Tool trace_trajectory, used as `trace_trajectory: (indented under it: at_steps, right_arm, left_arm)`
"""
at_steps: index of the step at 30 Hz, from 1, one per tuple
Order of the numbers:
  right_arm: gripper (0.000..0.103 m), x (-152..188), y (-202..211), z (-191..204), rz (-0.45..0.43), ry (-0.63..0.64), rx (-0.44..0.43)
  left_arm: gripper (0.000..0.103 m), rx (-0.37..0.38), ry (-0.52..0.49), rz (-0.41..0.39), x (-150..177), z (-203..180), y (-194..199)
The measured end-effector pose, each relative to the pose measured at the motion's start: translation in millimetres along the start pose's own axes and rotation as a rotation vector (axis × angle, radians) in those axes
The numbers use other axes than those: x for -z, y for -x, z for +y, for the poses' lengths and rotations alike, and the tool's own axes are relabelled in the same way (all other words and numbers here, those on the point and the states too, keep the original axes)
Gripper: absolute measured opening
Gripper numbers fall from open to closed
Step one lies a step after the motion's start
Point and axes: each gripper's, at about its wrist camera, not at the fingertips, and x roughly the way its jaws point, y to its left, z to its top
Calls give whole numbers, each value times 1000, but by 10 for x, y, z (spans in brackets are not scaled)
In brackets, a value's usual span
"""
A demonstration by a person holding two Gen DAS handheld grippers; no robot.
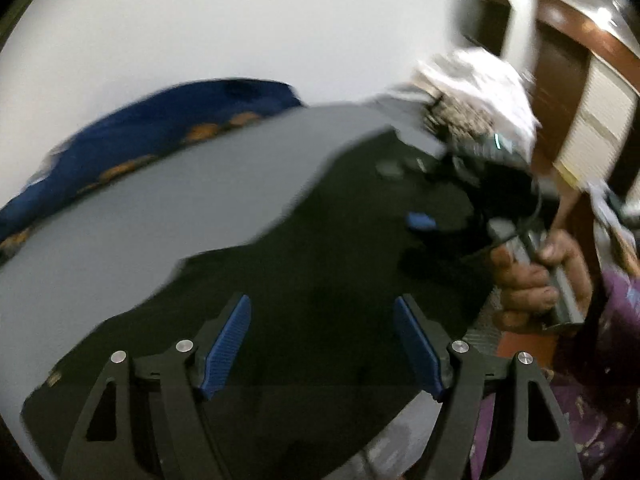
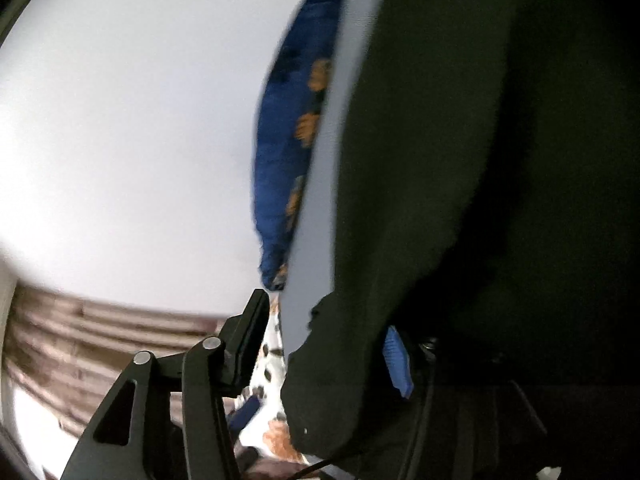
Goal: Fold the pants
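Note:
The black pants [image 1: 320,248] lie spread on a grey table [image 1: 160,208]. My left gripper [image 1: 322,344] is open just above the near part of the pants, its blue pads apart and nothing between them. In the same view the right gripper [image 1: 420,220] is held by a hand at the far right end of the pants, one blue pad showing. In the right wrist view, tilted sideways, my right gripper [image 2: 326,340] stands with jaws apart at the edge of the pants [image 2: 440,200]; black fabric lies between the fingers, not clamped.
A blue cloth with orange print [image 1: 168,120] lies along the far edge of the table and shows in the right wrist view [image 2: 288,128]. A pile of white patterned clothes [image 1: 472,92] sits at the far right corner. A white wall is behind. Wooden furniture [image 1: 568,80] stands at right.

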Motion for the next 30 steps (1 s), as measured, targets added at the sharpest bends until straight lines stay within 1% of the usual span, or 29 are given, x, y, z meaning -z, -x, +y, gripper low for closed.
trace_trajectory:
  at_steps: [1,2,3,5,6,9,11,12,13,14,15,17,20,21,23,26,27,28,29,30]
  right_arm:
    - [58,-15,-18,105,17,64,18]
    - [59,-19,-43,163,31,106,31]
    - [59,-23,-79,245,55,163,48]
    - [59,-29,-135,302,88,214,66]
    - [59,-47,-166,309,104,211,55]
    - [60,-94,-190,244,122,143,-6]
    - [62,-108,-187,206,126,94,-49]
    - [63,-84,-140,180,127,87,-59]
    - [63,-116,-61,161,127,87,-65]
    - [64,-128,-14,154,127,94,-67]
    - [66,-115,12,158,127,102,-69]
    - [67,-100,103,132,127,115,-63]
    - [69,-119,161,91,117,128,-58]
    - [72,-138,199,43,108,116,-56]
    - [76,-200,271,-71,67,74,-59]
    - [77,-384,364,-295,-18,-16,-77]
    - [77,-478,417,-363,-64,-35,-81]
    - [75,-579,474,-430,-111,-56,-82]
    - [73,-644,511,-469,-139,-73,-91]
    - [63,-740,569,-528,-180,-94,-101]
  left_arm:
    - [74,8,-19,10,-33,-54,-96]
    - [74,12,-42,16,-70,-88,-207]
    - [74,2,-60,14,-82,-122,-284]
    - [74,27,-74,19,-98,-157,-381]
    - [74,28,-84,18,-91,-213,-408]
    - [74,-32,-168,25,-103,-296,-507]
    - [73,-52,-216,45,-115,-359,-596]
    - [64,-65,-223,56,-116,-370,-637]
    - [40,-70,-213,75,-143,-373,-702]
    - [24,-61,-178,104,-163,-317,-753]
    - [10,-64,-137,118,-189,-242,-775]
    - [8,-27,-59,101,-224,-109,-732]
    - [7,-31,-42,55,-242,-144,-638]
    - [7,-36,-50,41,-249,-162,-587]
    - [7,-45,-55,24,-276,-178,-514]
    - [7,-42,-42,8,-312,-191,-415]
    - [7,-38,-39,8,-326,-190,-407]
    - [7,-34,-34,7,-334,-178,-399]
    - [7,-32,-24,6,-334,-160,-392]
    - [7,-27,-17,8,-329,-153,-390]
